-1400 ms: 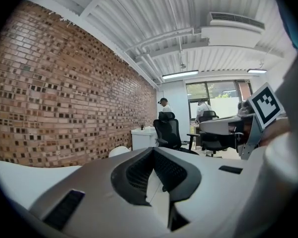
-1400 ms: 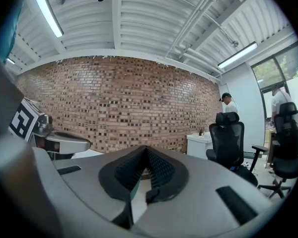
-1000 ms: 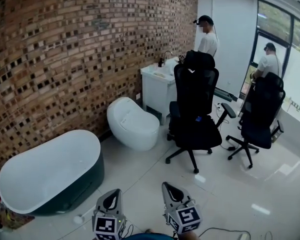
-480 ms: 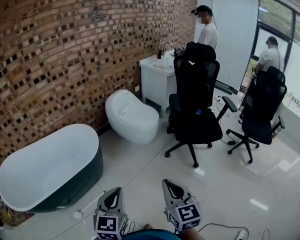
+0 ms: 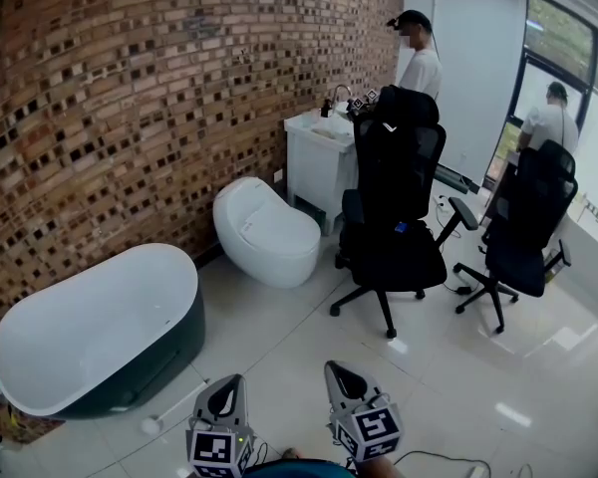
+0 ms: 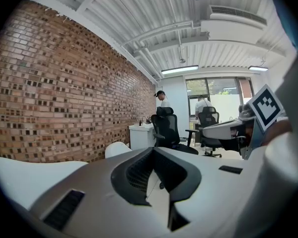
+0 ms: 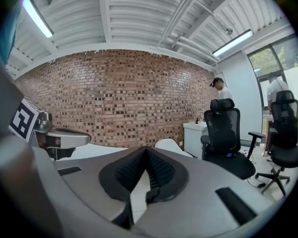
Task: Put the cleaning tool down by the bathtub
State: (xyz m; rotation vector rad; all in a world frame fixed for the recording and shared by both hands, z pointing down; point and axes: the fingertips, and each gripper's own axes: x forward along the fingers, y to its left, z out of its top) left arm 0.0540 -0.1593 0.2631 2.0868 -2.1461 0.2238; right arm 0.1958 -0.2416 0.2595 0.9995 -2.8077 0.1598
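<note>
A white cleaning tool (image 5: 175,406) with a long handle lies on the floor tiles beside the bathtub (image 5: 90,332), its round end toward me. The tub is white inside, dark outside, and stands against the brick wall at the left. My left gripper (image 5: 223,386) and right gripper (image 5: 337,371) hover side by side at the bottom of the head view, to the right of the tool and apart from it. Both are shut, with nothing between the jaws. The left gripper (image 6: 152,149) and right gripper (image 7: 146,148) point toward the room, with the tub's white rim (image 6: 35,177) low at the left.
A white toilet (image 5: 269,232) and a white sink cabinet (image 5: 319,162) line the brick wall beyond the tub. Two black office chairs (image 5: 394,227) (image 5: 523,222) stand on the tiles to the right. Two people (image 5: 419,63) (image 5: 550,118) stand at the back.
The head view has shifted slightly, so the tub and tool sit a little higher in the picture. Both grippers hold their place and stay shut.
</note>
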